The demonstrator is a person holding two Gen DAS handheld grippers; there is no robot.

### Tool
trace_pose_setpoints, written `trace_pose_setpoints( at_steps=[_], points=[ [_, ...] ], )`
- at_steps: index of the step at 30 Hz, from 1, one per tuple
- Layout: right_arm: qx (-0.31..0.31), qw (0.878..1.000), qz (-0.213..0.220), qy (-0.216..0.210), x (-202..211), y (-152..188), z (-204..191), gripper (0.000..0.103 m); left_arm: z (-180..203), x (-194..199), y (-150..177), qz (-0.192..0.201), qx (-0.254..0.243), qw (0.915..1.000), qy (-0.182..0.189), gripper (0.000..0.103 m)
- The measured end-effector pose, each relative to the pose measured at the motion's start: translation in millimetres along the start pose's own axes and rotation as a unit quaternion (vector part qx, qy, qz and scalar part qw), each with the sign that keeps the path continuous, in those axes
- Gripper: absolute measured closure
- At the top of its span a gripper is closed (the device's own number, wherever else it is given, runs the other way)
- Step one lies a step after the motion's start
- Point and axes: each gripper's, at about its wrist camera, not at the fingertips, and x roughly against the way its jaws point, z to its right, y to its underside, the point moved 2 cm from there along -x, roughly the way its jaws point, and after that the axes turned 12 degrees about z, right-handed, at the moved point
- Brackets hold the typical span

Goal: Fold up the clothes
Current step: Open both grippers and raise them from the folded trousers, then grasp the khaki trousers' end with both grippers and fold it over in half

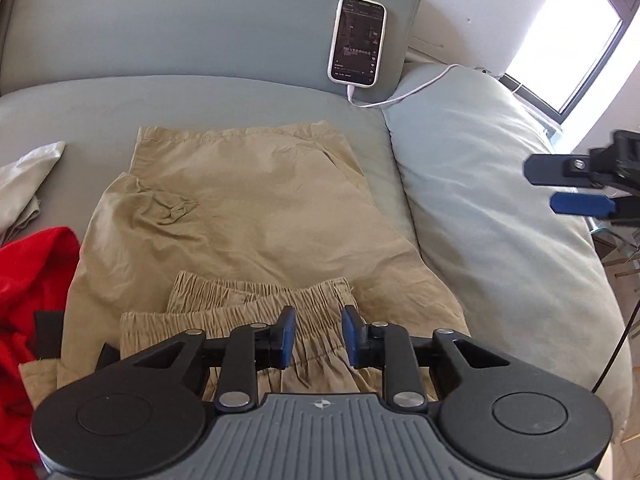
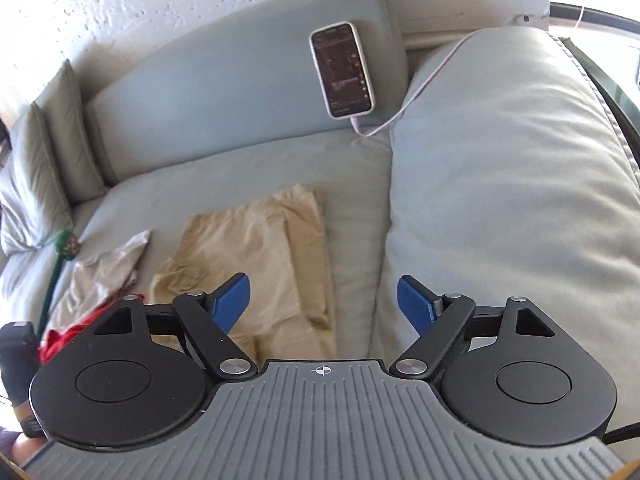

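Khaki shorts (image 1: 248, 216) lay spread on a grey sofa (image 1: 200, 96), their elastic waistband doubled over at the near edge and their legs stretched toward the backrest. The left tool (image 1: 318, 332) hung just above that waistband with its jaws parted and nothing between them. The right tool (image 2: 324, 304) was held off to the right of the shorts, over the seam beside a big pale cushion (image 2: 520, 200), its jaws wide apart and empty.

By the look of it, the folding of the shorts was only begun: the waistband was turned over, but the legs lay at full length and creases near the left pocket were unsmoothed. Left of the shorts two more garments waited in loose heaps, one red (image 1: 28, 288) and one off-white (image 1: 28, 176), neither folded.

The count: one pair of shorts, two other garments, two tools. One phone (image 1: 357, 42) leaned on the backrest beyond the shorts, its single white cable (image 1: 416, 88) running off to the right. What looked like two smaller pillows (image 2: 36, 184) stood at the sofa's far left end.
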Motion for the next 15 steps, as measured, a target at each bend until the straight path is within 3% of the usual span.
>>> trace_pose_setpoints(
  at_steps=[2, 5, 8, 15],
  points=[
    [0.008, 1.000, -0.012, -0.002, -31, -3, 6, 0.034, -1, -16, 4, -0.013, -0.017, 0.9998, -0.005, 0.085],
    [-0.008, 0.999, -0.044, -0.028, -80, -4, 12, 0.038, -4, -33, 8, -0.027, -0.038, 0.9989, -0.006, 0.085],
    [-0.032, 0.995, -0.076, -0.049, -122, 1, 13, 0.038, -8, -35, 5, -0.033, -0.037, 0.9987, 0.002, 0.085],
    [-0.123, 0.982, -0.106, -0.095, -187, 5, 35, 0.038, -17, -35, 4, -0.032, -0.019, 0.9990, 0.022, 0.085]
  ],
)
